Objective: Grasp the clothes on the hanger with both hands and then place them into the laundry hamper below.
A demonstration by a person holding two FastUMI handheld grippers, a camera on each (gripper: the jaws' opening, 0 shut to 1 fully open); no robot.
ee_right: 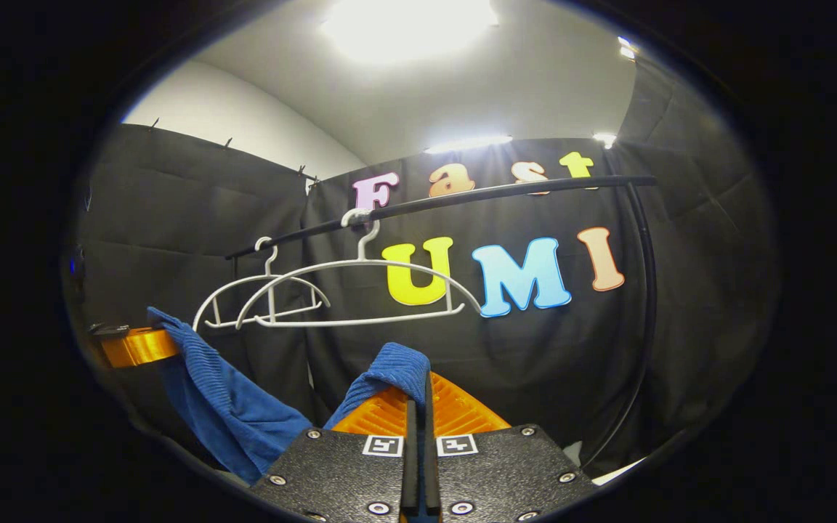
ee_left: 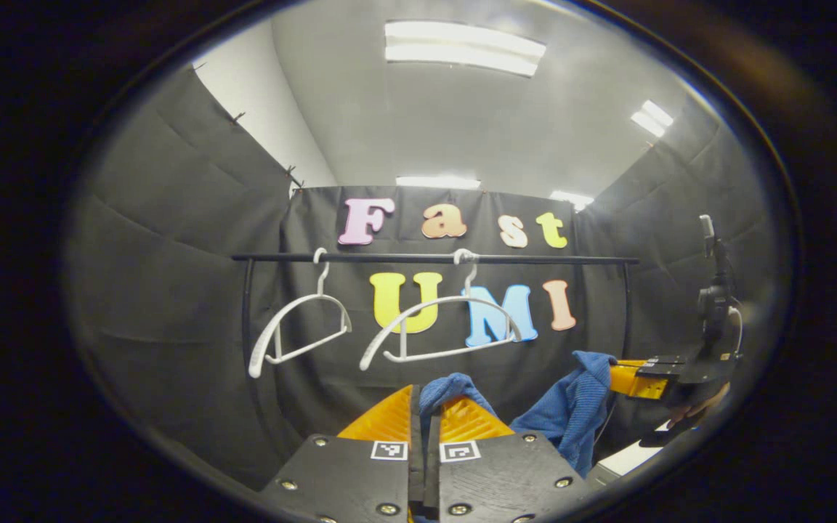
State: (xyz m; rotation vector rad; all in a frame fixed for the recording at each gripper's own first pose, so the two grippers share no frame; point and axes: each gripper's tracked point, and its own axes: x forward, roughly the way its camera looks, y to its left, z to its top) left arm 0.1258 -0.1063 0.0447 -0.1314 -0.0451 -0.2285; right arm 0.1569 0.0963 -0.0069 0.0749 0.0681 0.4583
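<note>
A blue knitted garment (ee_left: 567,414) hangs stretched between both grippers, below the rail and off the hangers. In the left gripper view my left gripper (ee_left: 426,410) is shut on one bunched end of it, and the right gripper (ee_left: 625,378) pinches the other end at the far right, with a hand under it. In the right gripper view my right gripper (ee_right: 418,396) is shut on a fold of the blue garment (ee_right: 222,399), which sags leftward to the left gripper (ee_right: 139,346). Two bare white hangers (ee_left: 440,323) (ee_right: 360,294) hang on the black rail (ee_left: 433,258).
The rail's black upright posts (ee_right: 644,305) stand against the black cloth wall. A pale surface edge (ee_left: 629,457) shows low at the right in the left gripper view. A second white hanger (ee_left: 298,327) hangs left of the first.
</note>
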